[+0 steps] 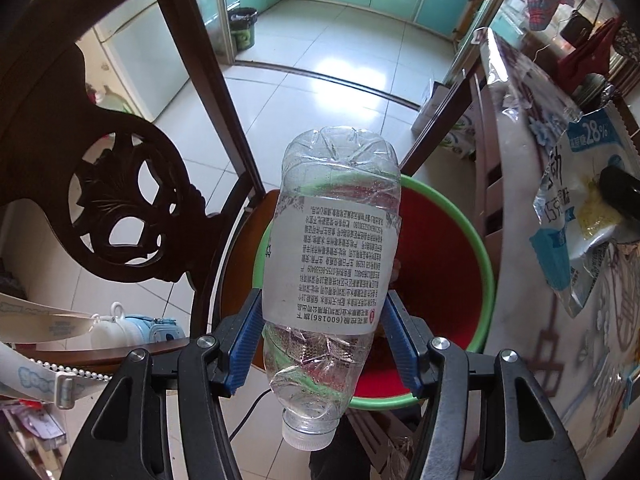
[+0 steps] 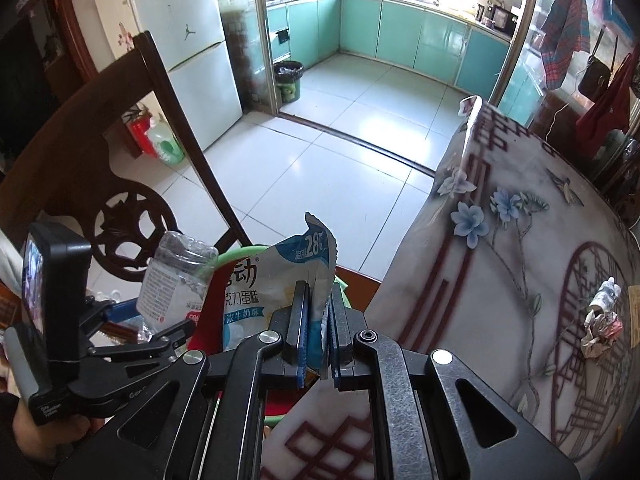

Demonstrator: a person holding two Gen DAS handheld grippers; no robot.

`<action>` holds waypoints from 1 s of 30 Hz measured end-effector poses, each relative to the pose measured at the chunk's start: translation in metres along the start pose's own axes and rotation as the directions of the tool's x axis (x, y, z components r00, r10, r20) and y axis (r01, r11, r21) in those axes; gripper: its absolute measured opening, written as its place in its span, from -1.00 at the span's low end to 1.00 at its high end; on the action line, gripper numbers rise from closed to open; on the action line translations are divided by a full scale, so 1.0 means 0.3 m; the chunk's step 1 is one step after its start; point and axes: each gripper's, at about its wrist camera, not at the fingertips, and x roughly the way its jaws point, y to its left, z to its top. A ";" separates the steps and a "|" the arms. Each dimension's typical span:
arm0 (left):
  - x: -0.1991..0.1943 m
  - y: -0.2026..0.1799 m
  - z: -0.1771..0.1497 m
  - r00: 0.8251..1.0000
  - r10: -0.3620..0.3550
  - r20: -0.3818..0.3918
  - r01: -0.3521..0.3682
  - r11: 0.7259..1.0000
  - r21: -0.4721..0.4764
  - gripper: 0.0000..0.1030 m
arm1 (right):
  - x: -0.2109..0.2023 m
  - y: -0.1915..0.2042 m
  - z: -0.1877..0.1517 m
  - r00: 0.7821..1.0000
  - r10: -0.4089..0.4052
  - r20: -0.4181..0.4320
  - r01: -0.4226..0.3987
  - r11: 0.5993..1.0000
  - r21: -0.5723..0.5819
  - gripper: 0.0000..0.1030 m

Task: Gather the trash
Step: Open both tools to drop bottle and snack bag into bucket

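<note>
The drop-off step was in hand: the left gripper (image 1: 320, 344) clamped a crumpled clear plastic bottle (image 1: 332, 248), cap toward the camera, directly above the green-rimmed red bin (image 1: 476, 240), so letting go looked next. Just beside it, the right gripper (image 2: 318, 344) pinched a glossy, torn snack wrapper (image 2: 276, 280) at the table's (image 2: 500, 240) edge, needing a short carry over the bin.

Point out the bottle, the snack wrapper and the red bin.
bottle (image 1: 328, 264): left wrist view, on its white label.
wrapper (image 2: 256, 284): right wrist view, on the printed front above the jaws.
bin (image 1: 436, 248): left wrist view, on the red inner wall right of the bottle.
</note>
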 end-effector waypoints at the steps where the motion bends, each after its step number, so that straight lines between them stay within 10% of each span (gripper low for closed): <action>1: 0.007 0.001 0.002 1.000 0.000 -0.004 0.000 1.000 -0.001 0.11 | 0.010 0.000 0.000 1.000 0.005 -0.007 -0.005 1.000 0.002 -0.84; 25: 0.091 0.023 0.020 0.999 -0.015 -0.042 0.011 0.996 -0.092 0.13 | 0.136 0.005 -0.030 0.994 0.049 -0.102 -0.052 0.998 -0.020 -0.83; 27: 0.082 0.017 0.016 0.999 -0.009 -0.039 0.005 0.995 -0.095 0.15 | 0.131 0.002 -0.036 0.993 0.056 -0.105 -0.058 0.998 -0.016 -0.66; 30: 0.066 0.011 0.008 1.000 0.001 -0.030 -0.004 0.995 -0.101 0.17 | 0.096 -0.006 -0.045 0.997 0.045 -0.064 -0.046 0.999 -0.018 0.26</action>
